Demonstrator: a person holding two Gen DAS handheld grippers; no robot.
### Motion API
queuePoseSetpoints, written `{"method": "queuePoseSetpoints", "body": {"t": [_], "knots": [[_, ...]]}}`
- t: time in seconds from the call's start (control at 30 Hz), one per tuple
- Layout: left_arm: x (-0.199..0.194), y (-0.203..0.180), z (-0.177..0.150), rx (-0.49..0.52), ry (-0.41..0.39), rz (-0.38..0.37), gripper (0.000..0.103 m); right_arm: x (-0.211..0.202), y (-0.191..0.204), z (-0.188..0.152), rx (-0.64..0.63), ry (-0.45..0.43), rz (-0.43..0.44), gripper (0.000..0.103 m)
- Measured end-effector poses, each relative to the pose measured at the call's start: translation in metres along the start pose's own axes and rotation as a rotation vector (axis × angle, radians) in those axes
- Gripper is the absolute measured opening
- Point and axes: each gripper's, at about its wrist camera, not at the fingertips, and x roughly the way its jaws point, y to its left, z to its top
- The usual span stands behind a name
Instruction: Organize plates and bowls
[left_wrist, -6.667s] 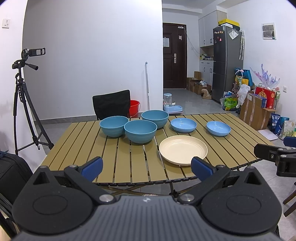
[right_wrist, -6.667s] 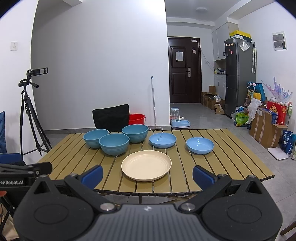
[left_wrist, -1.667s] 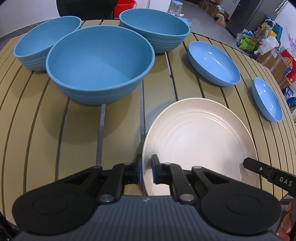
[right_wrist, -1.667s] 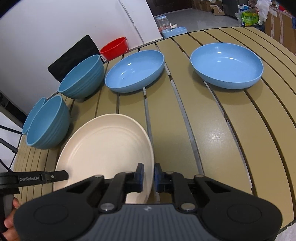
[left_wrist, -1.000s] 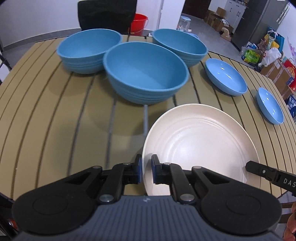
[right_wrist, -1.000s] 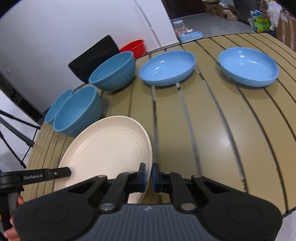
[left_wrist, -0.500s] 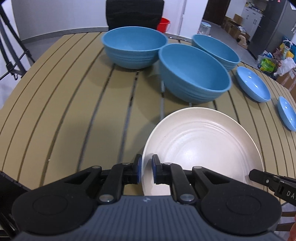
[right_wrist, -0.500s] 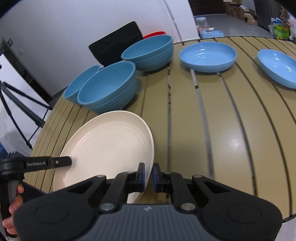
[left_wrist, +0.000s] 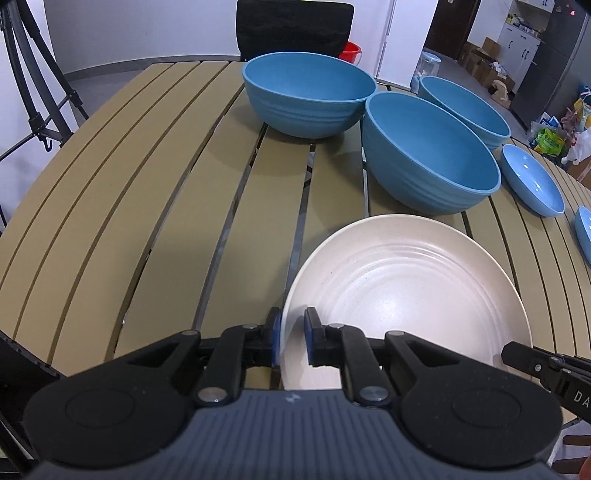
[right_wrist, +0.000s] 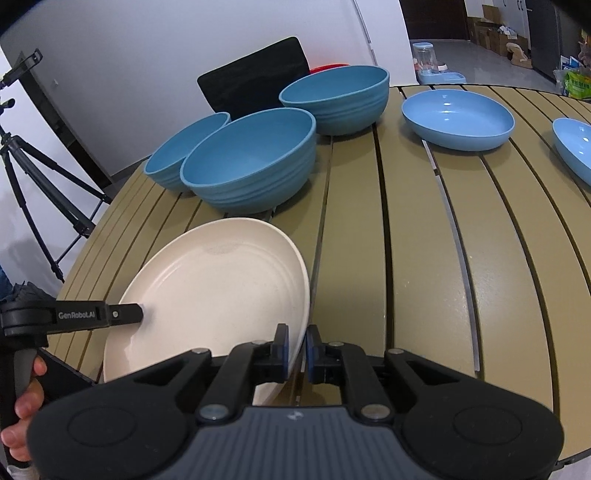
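The cream plate (left_wrist: 402, 291) is gripped at opposite rims by both claws, left claw (left_wrist: 291, 341) at lower centre of its frame & right claw (right_wrist: 295, 349) likewise, w/ the plate held over the slatted tabletop (left_wrist: 155, 206) just below three blue bowls (left_wrist: 428, 155), shallow blue dishes (right_wrist: 458, 118) seen upper right.

A lived-in home interior. Beyond my claws stands a slatted folding table (left_wrist: 155, 206); far ahead to the right I see a dark entry door (left_wrist: 445, 35), a refrigerator (left_wrist: 550, 55) and floor boxes (left_wrist: 484, 62). A camera tripod (right_wrist: 40, 192) left of the table indicates a recording setup.
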Motion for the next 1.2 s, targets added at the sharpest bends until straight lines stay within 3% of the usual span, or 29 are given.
{"method": "queuePoseSetpoints", "body": {"t": [0.43, 0.5, 0.53, 0.57, 0.6, 0.67, 0.9, 0.93, 0.97, 1.03, 1.13, 1.2], "knots": [[0.003, -0.005, -0.004, 0.012, -0.014, 0.022, 0.014, 0.007, -0.001, -0.003, 0.016, 0.001, -0.010, 0.010], [0.000, -0.005, -0.004, 0.009, -0.023, 0.027, 0.018, 0.005, -0.002, -0.002, 0.024, 0.002, 0.004, 0.012], [-0.002, -0.005, -0.003, 0.011, -0.030, 0.031, 0.026, 0.004, -0.002, -0.002, 0.027, -0.001, 0.006, 0.012], [-0.005, -0.004, -0.003, 0.012, -0.039, 0.039, 0.040, 0.001, -0.002, -0.002, 0.028, -0.009, 0.006, 0.017], [-0.008, -0.004, -0.003, 0.012, -0.052, 0.050, 0.046, -0.001, -0.002, -0.001, 0.028, -0.015, 0.004, 0.019], [-0.014, -0.003, -0.003, 0.015, -0.076, 0.060, 0.055, -0.007, -0.002, 0.000, 0.031, -0.025, -0.002, 0.040], [-0.045, 0.000, -0.005, 0.022, -0.150, 0.057, 0.095, -0.034, 0.001, 0.002, 0.022, -0.078, -0.011, 0.075], [-0.049, 0.000, -0.005, 0.022, -0.158, 0.054, 0.103, -0.038, 0.002, 0.002, 0.018, -0.084, -0.012, 0.085], [-0.054, -0.001, -0.006, 0.024, -0.170, 0.050, 0.103, -0.043, 0.003, 0.002, 0.013, -0.091, -0.012, 0.091], [-0.061, -0.002, -0.008, 0.032, -0.185, 0.040, 0.103, -0.051, 0.004, 0.002, 0.009, -0.104, -0.010, 0.093], [-0.070, -0.005, -0.011, 0.037, -0.194, 0.026, 0.103, -0.061, 0.005, 0.001, 0.012, -0.115, -0.031, 0.103], [-0.075, -0.007, -0.013, 0.043, -0.198, 0.018, 0.103, -0.070, 0.004, 0.000, 0.010, -0.127, -0.047, 0.103]]}}
